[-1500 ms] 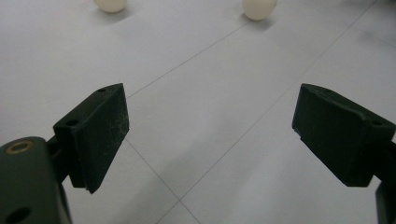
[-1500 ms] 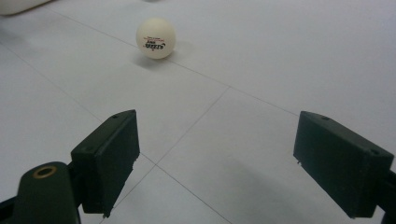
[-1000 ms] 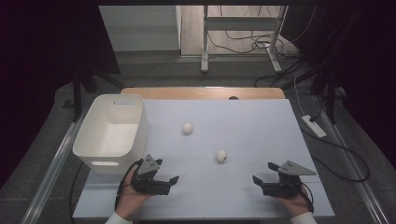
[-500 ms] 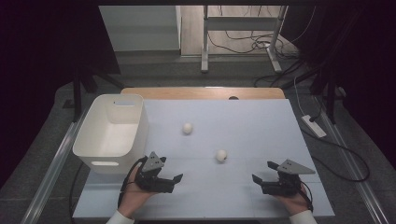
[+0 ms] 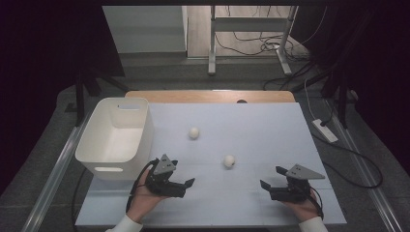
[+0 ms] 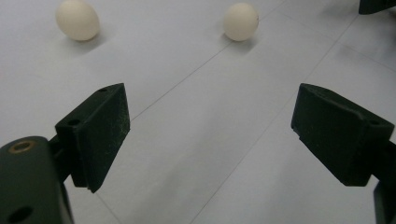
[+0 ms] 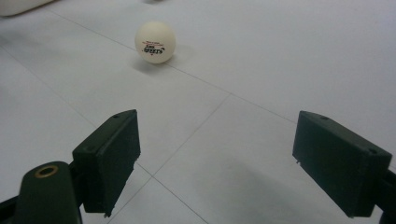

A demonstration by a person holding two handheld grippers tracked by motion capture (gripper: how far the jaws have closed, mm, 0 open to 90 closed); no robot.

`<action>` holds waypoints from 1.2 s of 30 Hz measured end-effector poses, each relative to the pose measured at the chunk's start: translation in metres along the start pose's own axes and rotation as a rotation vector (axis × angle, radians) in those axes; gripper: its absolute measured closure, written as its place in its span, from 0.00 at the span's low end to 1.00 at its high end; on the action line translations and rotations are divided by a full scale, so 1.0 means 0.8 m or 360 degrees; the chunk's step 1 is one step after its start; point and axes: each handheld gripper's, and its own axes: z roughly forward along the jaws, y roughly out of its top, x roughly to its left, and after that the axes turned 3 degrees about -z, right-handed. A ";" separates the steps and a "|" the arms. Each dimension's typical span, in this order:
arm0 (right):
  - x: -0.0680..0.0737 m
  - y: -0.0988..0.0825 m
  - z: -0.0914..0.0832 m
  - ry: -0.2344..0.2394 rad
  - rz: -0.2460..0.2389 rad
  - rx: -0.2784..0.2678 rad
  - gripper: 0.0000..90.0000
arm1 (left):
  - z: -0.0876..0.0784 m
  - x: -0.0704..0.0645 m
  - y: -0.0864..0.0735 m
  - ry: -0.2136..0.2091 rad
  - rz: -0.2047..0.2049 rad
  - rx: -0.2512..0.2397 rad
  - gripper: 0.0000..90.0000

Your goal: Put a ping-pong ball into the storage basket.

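Left tongs (image 5: 185, 186) at lower left of the high view, spread apart, empty, aimed toward the near ball (image 5: 229, 161) at centre frame. Best eased forward low over the tabletop (image 5: 270, 130), straddling the ball squarely before closing gently, lest it roll. Ball small, round, cream-white, glossy, with dark print. Far ball (image 5: 194, 132) up-left, bin (image 5: 117, 136) at left. Right tongs (image 5: 273, 180) at lower right, likewise apart, empty.

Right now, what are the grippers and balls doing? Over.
Left gripper open, right gripper open, both empty. Near ball and far ball loose on table. Bin empty. Nothing blocking.
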 end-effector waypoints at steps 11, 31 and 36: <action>0.000 0.000 0.001 0.0000 -0.0006 0.0003 0.16 | 0.015 -0.002 0.011 -0.0001 -0.0002 0.0035 0.14; 0.001 0.000 0.001 -0.0009 -0.0012 0.0009 0.16 | 0.039 -0.002 0.027 -0.0033 0.0001 0.0072 0.14; 0.000 0.000 0.002 -0.0015 -0.0006 0.0008 0.16 | 0.044 0.000 0.027 -0.0027 -0.0022 0.0067 0.14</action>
